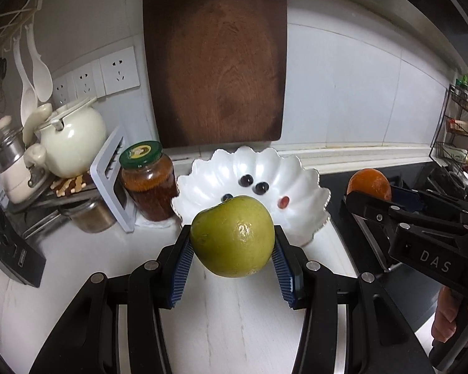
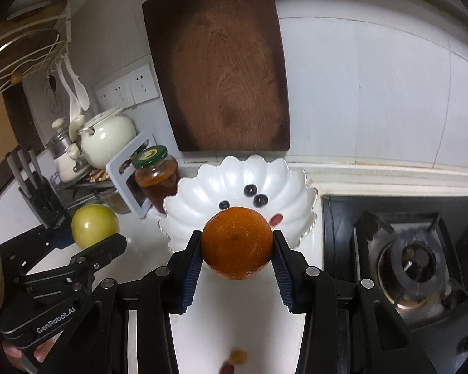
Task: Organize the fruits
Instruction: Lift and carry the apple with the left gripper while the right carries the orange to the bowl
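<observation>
White scalloped bowl (image 1: 305,187) sat on the counter (image 1: 234,318) against the wall, and its near rim was hidden in both wrist views by the fruit held in front of it. Inside it I counted 4 small fruits: 3 dark round ones (image 1: 260,188) and 1 reddish one (image 1: 284,202); what kind they were was too small to tell, and 1 dark one was half covered by the green fruit in the left view.

1 green fruit (image 1: 233,236) was clamped between the blue ribbed pads of the left gripper (image 1: 233,249), clear of the counter and just short of the bowl. 1 orange (image 2: 237,243) was pinched the same way in the right gripper (image 2: 237,255), also in front of the bowl. In the left view the orange was mostly covered by the right gripper's black finger, and only part of a hand (image 1: 446,318) showed at the frame edge.

At the bottom of the right view, 2 small blurred fruits (image 2: 237,357), 1 yellowish and 1 reddish, lay on the counter, cut off by the frame.

Behind the bowl leaned 1 dark wooden cutting board (image 1: 215,62), its top cropped. 1 jar with a green lid (image 1: 148,180) stood just left of the bowl, 1 cream teapot (image 1: 73,137) beyond it. 1 gas burner (image 2: 411,261) lay to the right, blurred.
</observation>
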